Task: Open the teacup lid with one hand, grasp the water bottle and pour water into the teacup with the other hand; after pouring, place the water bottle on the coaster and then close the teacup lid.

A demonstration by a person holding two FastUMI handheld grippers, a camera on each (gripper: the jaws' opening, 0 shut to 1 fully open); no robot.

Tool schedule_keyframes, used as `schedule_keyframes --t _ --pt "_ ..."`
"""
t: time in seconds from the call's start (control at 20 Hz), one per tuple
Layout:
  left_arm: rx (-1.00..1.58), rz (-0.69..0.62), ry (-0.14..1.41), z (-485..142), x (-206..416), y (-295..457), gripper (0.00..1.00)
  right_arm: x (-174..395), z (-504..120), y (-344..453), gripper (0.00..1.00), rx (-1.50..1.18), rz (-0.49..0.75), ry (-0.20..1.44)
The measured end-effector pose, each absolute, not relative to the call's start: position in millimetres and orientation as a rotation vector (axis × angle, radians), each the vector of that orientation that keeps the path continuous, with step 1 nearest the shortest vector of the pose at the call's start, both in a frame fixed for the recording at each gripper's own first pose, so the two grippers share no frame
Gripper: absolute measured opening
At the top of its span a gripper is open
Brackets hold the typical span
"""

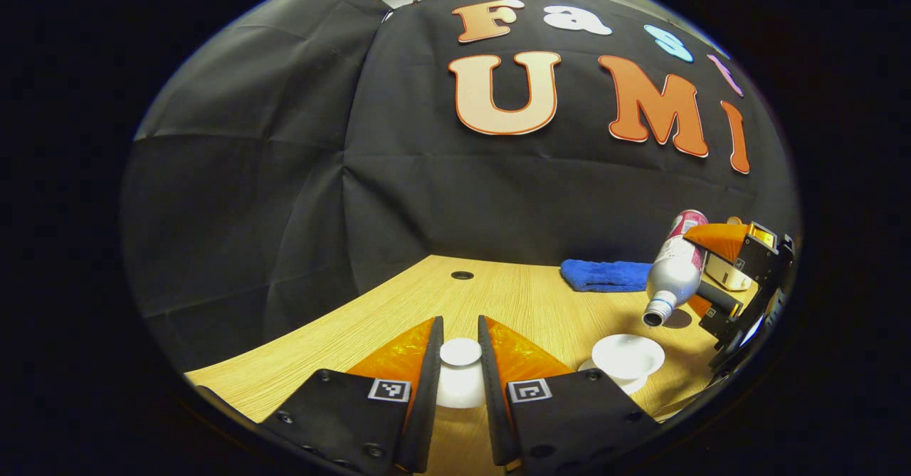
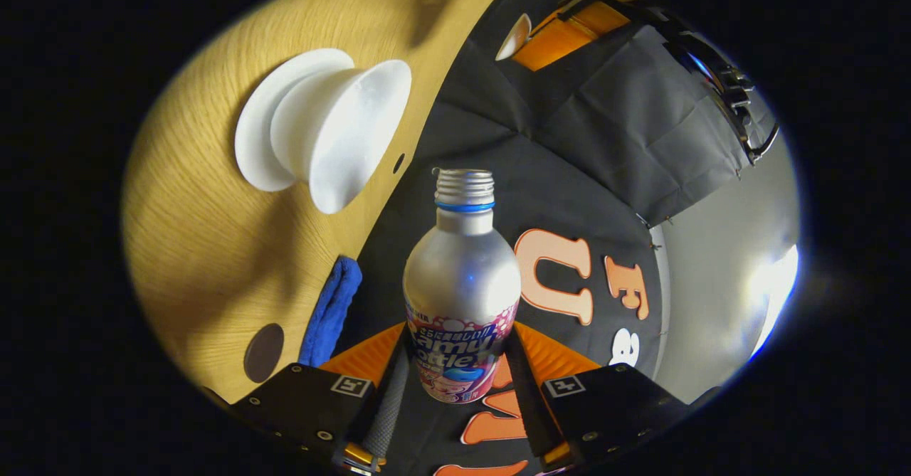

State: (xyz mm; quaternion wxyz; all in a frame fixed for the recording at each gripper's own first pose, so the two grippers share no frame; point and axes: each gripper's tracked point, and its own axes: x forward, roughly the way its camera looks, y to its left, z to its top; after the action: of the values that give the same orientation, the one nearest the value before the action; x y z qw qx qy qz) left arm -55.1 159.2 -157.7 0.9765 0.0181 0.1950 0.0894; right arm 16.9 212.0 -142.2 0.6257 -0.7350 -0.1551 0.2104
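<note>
Left hand-held gripper point(image 1: 460, 369) sat at the bottom centre of the left gripper view with its two fingers closed on the white teacup lid point(image 1: 460, 375), held by its knob above the wooden counter point(image 1: 398, 312). At the right of that view the right hand-held gripper point(image 1: 719, 298) carried the water bottle point(image 1: 675, 270) tipped mouth-down, its open neck just above the open teacup point(image 1: 628, 356).

In the right gripper view the right hand-held gripper point(image 2: 455, 380) clamped the bottle point(image 2: 462, 284) on its labelled lower body, both fingers pressed to its sides; the uncapped neck pointed up the frame, and the teacup point(image 2: 334, 131) lay at upper left. A dark round coaster point(image 2: 263, 351) sat at lower left beside a blue cloth point(image 2: 327, 312).

By my judgement the pour was under way, though no stream could be made out. The bottle looked like thin smooth metal: light, slippery and easy to dent, so a firm hold low on the body suited it. The cup and lid looked like porcelain, stiff and fragile; the knob seemed the only sound place to take the lid.
</note>
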Motion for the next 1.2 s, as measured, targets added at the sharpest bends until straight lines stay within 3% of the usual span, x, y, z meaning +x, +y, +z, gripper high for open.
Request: schedule_keyframes --t 0.2,0.5,0.7,1.0,1.05,1.2 --pt "0.025 0.161 0.382 -156.3 -51.4 150.8 0.36 14.8 -156.9 202.3 0.73 -1.512 0.516 -0.203" --pt "0.02 0.136 0.363 -146.8 -41.9 135.2 0.36 31.9 -153.9 180.8 0.73 -1.302 0.464 -0.073" --pt "0.013 0.109 0.342 -138.8 -34.2 119.7 0.36 55.0 -153.6 154.2 0.74 -1.183 0.366 0.001" --pt "0.029 0.088 0.322 -128.2 -29.2 104.6 0.36 79.0 -187.9 134.3 0.73 -0.79 0.329 0.225" --pt "0.029 0.087 0.322 -128.1 -29.0 102.8 0.32 81.1 -190.8 131.8 0.73 -0.717 0.325 0.257" --pt "0.036 0.082 0.325 -128.0 -30.0 98.6 0.36 86.5 -200.7 125.9 0.73 -0.523 0.313 0.336"
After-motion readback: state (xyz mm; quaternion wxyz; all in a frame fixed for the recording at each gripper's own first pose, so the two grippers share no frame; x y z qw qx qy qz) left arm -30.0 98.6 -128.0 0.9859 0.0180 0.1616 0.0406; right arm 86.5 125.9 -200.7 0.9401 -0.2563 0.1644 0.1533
